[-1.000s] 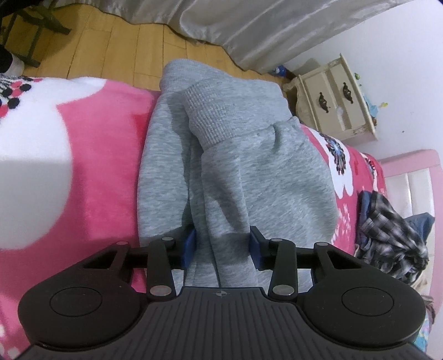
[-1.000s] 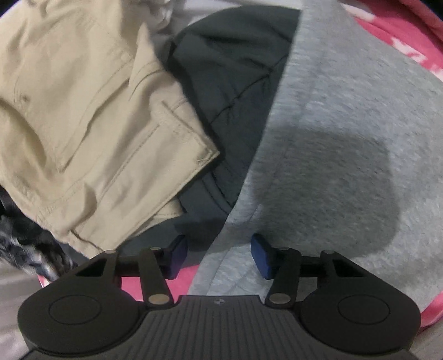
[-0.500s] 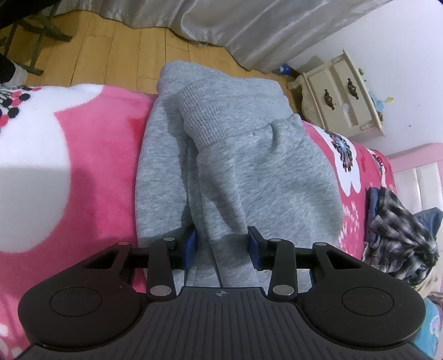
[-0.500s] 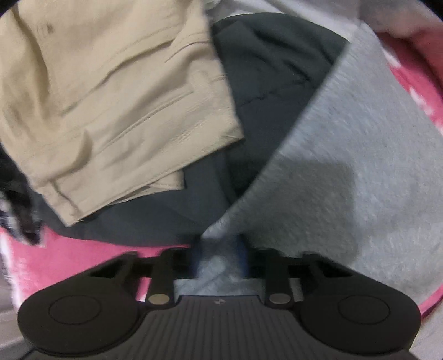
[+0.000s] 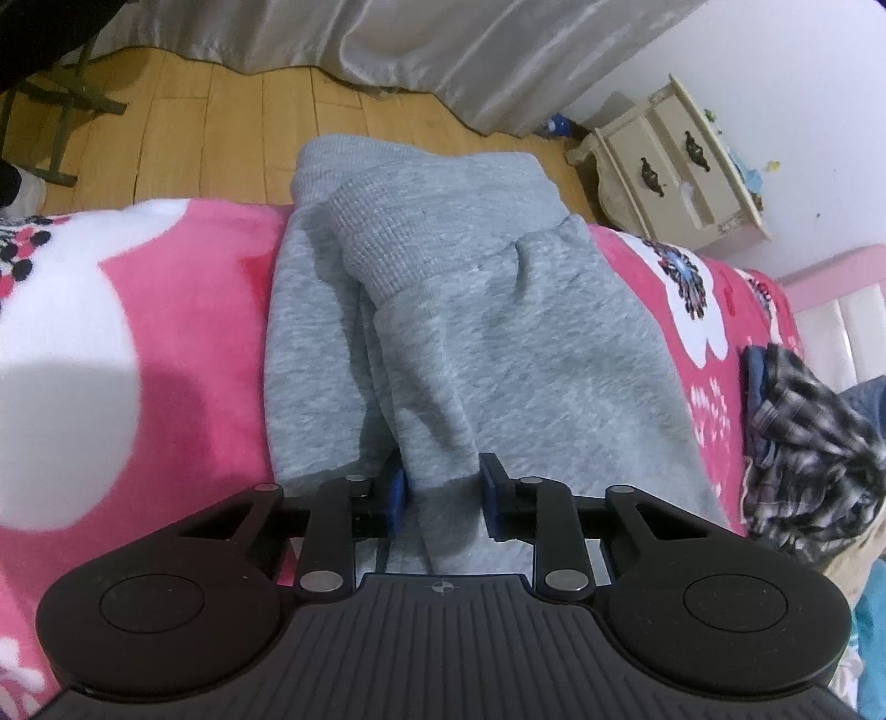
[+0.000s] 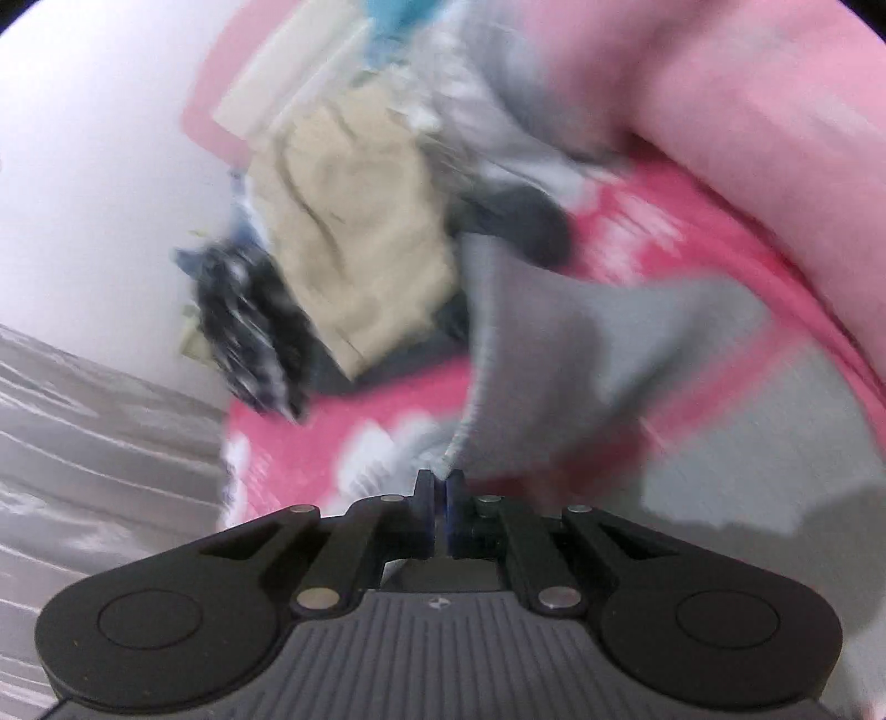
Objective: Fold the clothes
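A grey sweatshirt (image 5: 498,354) lies across the pink flowered blanket (image 5: 166,310), its ribbed hem (image 5: 410,221) hanging over the bed's far edge. My left gripper (image 5: 441,487) is closed on a thick fold of the grey fabric near the camera, and the blue pads press it from both sides. In the blurred right wrist view, my right gripper (image 6: 441,493) is shut on the sweatshirt's edge (image 6: 554,343), which rises from the pads as a lifted flap above the blanket (image 6: 637,210).
A checked shirt (image 5: 803,432) is heaped at the right of the bed. Beige trousers (image 6: 354,221) and dark clothes (image 6: 249,310) lie beyond the right gripper. A cream nightstand (image 5: 675,171), a curtain (image 5: 443,50) and wooden floor (image 5: 194,127) are past the bed.
My right gripper closed on the sweatshirt's edge and swung up and away, lifting it. My left gripper's pads drew in on the fold and pulled back slightly.
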A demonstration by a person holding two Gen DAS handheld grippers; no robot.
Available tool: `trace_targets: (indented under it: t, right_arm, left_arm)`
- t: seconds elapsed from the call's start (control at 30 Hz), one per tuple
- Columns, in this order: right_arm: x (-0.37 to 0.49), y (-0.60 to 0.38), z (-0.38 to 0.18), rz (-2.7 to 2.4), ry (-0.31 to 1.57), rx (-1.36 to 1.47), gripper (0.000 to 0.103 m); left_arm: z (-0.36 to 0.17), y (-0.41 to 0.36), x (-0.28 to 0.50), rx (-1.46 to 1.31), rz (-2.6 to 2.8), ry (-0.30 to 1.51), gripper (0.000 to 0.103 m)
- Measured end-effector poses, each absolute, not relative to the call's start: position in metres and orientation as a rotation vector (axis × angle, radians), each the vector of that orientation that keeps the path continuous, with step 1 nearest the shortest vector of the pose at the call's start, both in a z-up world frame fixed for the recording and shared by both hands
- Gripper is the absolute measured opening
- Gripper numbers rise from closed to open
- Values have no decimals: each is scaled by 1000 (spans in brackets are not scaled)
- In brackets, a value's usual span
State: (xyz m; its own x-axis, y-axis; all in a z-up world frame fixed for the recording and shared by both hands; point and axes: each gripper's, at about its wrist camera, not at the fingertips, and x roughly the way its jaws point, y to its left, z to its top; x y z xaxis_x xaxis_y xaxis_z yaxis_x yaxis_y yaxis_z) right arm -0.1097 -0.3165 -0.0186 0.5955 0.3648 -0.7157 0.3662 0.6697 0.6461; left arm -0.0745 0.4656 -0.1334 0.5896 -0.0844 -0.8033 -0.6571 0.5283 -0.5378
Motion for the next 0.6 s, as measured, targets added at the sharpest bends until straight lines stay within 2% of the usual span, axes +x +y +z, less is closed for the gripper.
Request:
trace_targets:
  t: [0.07, 0.23, 0.4, 0.6]
  right_arm:
    - [-141, -318, -44, -64, 1023, 928, 4]
    - [-144, -324, -78, -116, 997, 1014, 4]
    - [-152, -317, -22, -23, 910, 892, 4]
    - [-165, -308, -42, -77, 1042, 775, 4]
  left_arm:
    - [-134, 466, -75, -979, 406, 900, 22]
    - [-128, 465, -68, -958, 401, 921, 16]
    - [-119, 462, -69, -915, 373, 930, 15]
    - [-124, 465, -82, -905, 373, 928, 15]
